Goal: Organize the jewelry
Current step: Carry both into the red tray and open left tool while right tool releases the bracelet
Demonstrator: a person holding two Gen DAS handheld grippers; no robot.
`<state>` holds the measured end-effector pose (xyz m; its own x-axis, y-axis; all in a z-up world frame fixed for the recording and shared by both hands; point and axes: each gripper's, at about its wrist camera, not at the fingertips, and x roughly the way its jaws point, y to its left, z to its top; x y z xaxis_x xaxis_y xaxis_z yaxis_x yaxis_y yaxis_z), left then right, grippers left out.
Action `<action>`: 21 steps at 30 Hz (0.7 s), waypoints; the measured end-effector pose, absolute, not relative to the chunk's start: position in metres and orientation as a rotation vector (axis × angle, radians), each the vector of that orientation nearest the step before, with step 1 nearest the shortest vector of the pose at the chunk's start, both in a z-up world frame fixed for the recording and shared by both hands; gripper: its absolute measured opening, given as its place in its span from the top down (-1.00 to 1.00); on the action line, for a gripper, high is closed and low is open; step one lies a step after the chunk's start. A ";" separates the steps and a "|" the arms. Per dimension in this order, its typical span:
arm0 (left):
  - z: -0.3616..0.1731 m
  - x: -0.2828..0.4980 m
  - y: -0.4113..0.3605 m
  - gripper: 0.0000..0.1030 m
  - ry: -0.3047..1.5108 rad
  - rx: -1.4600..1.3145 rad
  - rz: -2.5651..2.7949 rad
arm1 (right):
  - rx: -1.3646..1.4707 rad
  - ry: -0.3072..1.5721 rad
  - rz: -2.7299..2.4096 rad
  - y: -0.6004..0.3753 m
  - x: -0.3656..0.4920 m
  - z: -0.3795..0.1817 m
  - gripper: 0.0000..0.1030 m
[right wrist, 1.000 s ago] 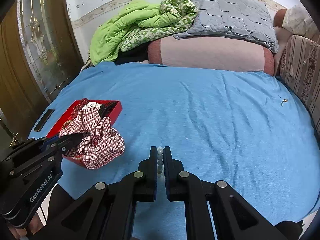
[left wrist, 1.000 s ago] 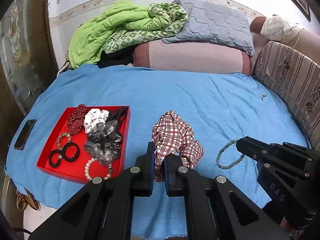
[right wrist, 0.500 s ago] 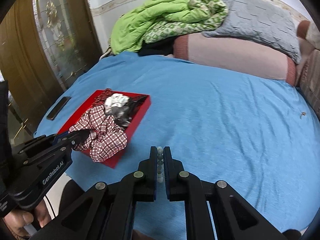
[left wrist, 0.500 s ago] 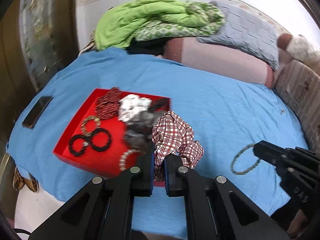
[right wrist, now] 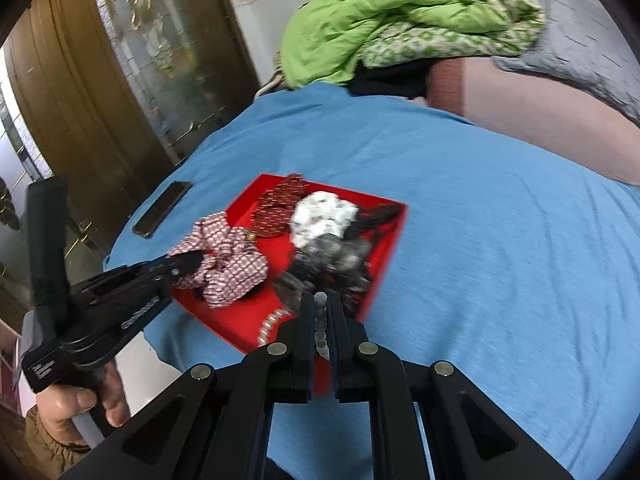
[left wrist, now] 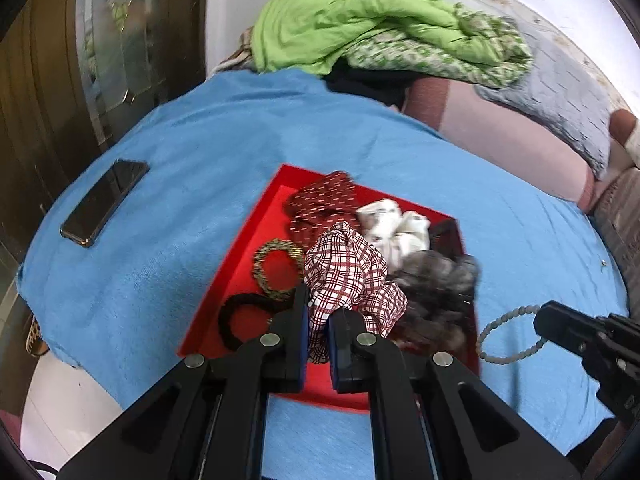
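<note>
Both loads over red tray [left wrist: 240, 248]: left gripper [left wrist: 318, 344] pinched on plaid scrunchie [left wrist: 348, 276], right gripper [right wrist: 320, 332] pinched on bead bracelet [left wrist: 508, 336]. Lower into bare tray floor, clear of grey scrunchie [left wrist: 436, 292], then open fingers.

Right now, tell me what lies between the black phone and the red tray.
Only bare blue cloth separates the black phone from the red tray, shown in the left wrist view.

- A bed [left wrist: 192, 184] under a blue cover fills the room's middle
- Green quilt [left wrist: 360, 20], grey pillow [left wrist: 560, 92] and pink bolster [left wrist: 500, 128] heaped at its far end
- White wall [left wrist: 228, 20] with a patterned border behind
- Brown door with ornate glass [right wrist: 152, 48] to the left
</note>
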<state>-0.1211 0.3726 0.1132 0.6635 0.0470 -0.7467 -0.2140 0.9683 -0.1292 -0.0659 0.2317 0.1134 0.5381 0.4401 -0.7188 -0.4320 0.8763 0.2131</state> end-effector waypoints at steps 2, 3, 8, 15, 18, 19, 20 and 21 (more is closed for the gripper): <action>0.107 -0.113 0.381 0.86 0.848 -0.224 0.157 | 0.014 0.872 0.540 0.243 -0.058 0.109 0.86; 0.105 -0.110 0.384 0.86 0.855 -0.227 0.159 | 0.021 0.885 0.557 0.249 -0.054 0.106 0.86; 0.091 -0.099 0.392 0.85 0.884 -0.226 0.157 | 0.038 0.932 0.621 0.273 -0.044 0.090 0.85; 0.077 -0.088 0.399 0.85 0.907 -0.248 0.150 | 0.026 1.011 0.658 0.293 -0.039 0.060 0.85; 0.075 -0.086 0.400 0.85 0.908 -0.255 0.144 | 0.027 1.038 0.679 0.298 -0.039 0.051 0.85; 0.075 -0.086 0.399 0.85 0.908 -0.255 0.144 | 0.029 1.046 0.689 0.300 -0.040 0.048 0.85; 0.075 -0.085 0.400 0.85 0.905 -0.258 0.141 | 0.028 1.052 0.696 0.302 -0.040 0.046 0.85; 0.076 -0.085 0.399 0.85 0.901 -0.259 0.139 | 0.026 1.056 0.706 0.304 -0.041 0.044 0.85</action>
<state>-0.0848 0.3994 0.0760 0.6149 0.0112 -0.7885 -0.2274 0.9599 -0.1637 -0.0407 0.3037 0.0439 0.2965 0.5426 -0.7859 -0.5189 0.7824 0.3443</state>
